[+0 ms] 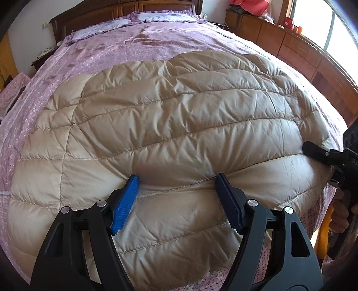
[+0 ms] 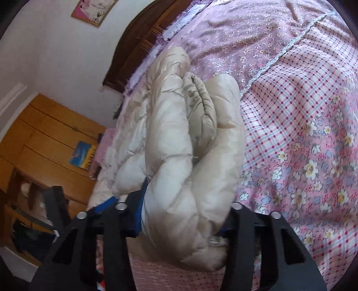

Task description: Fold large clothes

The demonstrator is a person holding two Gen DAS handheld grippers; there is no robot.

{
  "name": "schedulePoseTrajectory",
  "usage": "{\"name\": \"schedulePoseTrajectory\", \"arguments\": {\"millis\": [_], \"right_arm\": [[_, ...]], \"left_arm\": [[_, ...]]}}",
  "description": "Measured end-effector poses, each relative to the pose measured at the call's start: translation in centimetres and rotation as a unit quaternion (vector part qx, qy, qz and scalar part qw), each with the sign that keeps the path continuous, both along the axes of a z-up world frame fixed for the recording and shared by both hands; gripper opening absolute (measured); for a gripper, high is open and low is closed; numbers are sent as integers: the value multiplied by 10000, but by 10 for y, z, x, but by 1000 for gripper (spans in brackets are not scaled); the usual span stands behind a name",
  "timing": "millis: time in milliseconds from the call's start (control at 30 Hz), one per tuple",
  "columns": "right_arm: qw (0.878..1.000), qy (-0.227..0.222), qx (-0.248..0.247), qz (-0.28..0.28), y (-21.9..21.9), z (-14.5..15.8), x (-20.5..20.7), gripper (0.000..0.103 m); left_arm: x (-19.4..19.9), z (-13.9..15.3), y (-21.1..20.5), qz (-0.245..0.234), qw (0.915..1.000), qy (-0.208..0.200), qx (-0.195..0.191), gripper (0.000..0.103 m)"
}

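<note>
A beige quilted down coat (image 1: 170, 125) lies spread wide over the bed. My left gripper (image 1: 176, 181) stands open over the coat's near part, and both blue fingertips (image 1: 132, 181) dent the puffy fabric, with a seam ridge running between them. In the right wrist view, my right gripper (image 2: 181, 219) is shut on a thick folded bunch of the same coat (image 2: 192, 138), which fills the gap between the jaws; an elastic cuff shows in the bunch. In the left wrist view, the right gripper (image 1: 313, 151) reaches the coat's right edge, with a person's hand (image 1: 340, 215) behind it.
The bed wears a pink floral and checked cover (image 2: 302, 112). Pillows (image 1: 161, 16) and a dark wooden headboard (image 1: 89, 15) are at the far end. Wooden cabinets (image 1: 290, 47) under a window line the right side. A wooden wardrobe (image 2: 44, 143) stands beyond the bed's left.
</note>
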State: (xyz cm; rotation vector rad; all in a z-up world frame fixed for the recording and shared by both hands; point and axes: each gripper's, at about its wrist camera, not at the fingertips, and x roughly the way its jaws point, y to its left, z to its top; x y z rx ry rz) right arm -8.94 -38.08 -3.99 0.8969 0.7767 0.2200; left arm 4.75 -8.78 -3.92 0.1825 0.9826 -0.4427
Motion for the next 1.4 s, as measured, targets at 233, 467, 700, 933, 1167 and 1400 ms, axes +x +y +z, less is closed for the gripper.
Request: {"name": "schedulePoseTrajectory", "arguments": {"millis": [233,467,700,933,1167,1400], "right_arm": [[9996,-269,-122,-2,11,30,0,35],[9965,-701,-371,255,30,67,1,32],[9886,-1087,-670,804,67,98,11,32],[9836,-1194,-926,990,87,111,20,32],[9825,-1099,-1081,1049,95,114,24,32],[9795,-1107,-1102,1272,117,122,34,32]], "left_arm": [[1,-1,2,26,10000,54,-43,71],[3,-3,3,35,10000,72,-47,71],[4,-8,5,25,9999,46,-91,71],[1,6,29,151,9990,101,-400,69],[4,44,100,957,9934,-390,-504,69],[22,36,160,1883,9808,-340,-372,69]]}}
